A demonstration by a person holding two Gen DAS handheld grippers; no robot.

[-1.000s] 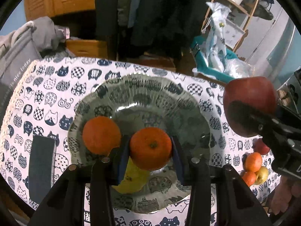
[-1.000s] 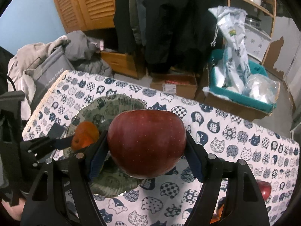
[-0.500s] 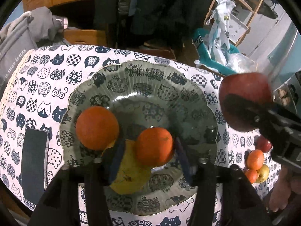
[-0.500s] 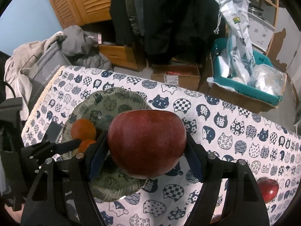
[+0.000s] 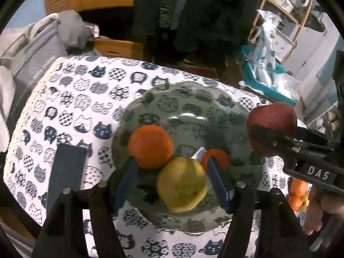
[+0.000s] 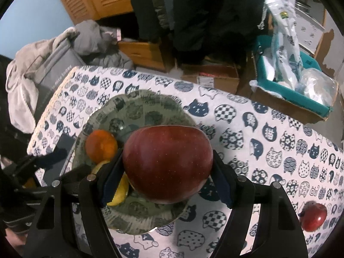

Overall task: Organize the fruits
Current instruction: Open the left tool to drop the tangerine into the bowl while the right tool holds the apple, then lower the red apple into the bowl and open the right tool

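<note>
1. Since a second ago, the small orange (image 5: 215,158) has been let go onto the glass plate (image 5: 193,99): the jaws of the left gripper (image 5: 172,176) have just been opening, and its blue pads no longer press on any fruit. The left wrist view has also slid sideways, so the yellow fruit (image 5: 182,185) now sits between the open jaws, untouched.

2. Across that second the right gripper (image 6: 167,179) has kept its clamp on the red apple (image 6: 168,163), and more of the plate now shows beneath it.

3. On the plate, a larger orange (image 5: 151,147) lies at about 10 o'clock from the yellow fruit, apparently touching it; the small orange lies at about 2 o'clock, partly hidden behind the right-hand pad.

4. In the right wrist view the apple fills the gap between the pads and hangs over the near-right part of the plate; it cannot be told how far above.

5. The apple is judged firm, fairly heavy and smooth-skinned, so it is best held across its widest girth, as it is now. Bruising is likely if it is dropped, and the glass plate could chip.

6. Another red apple (image 6: 313,216) is seen on the cat-print tablecloth (image 6: 268,142) at about 4 o'clock from the held one, well apart from the plate.
</note>
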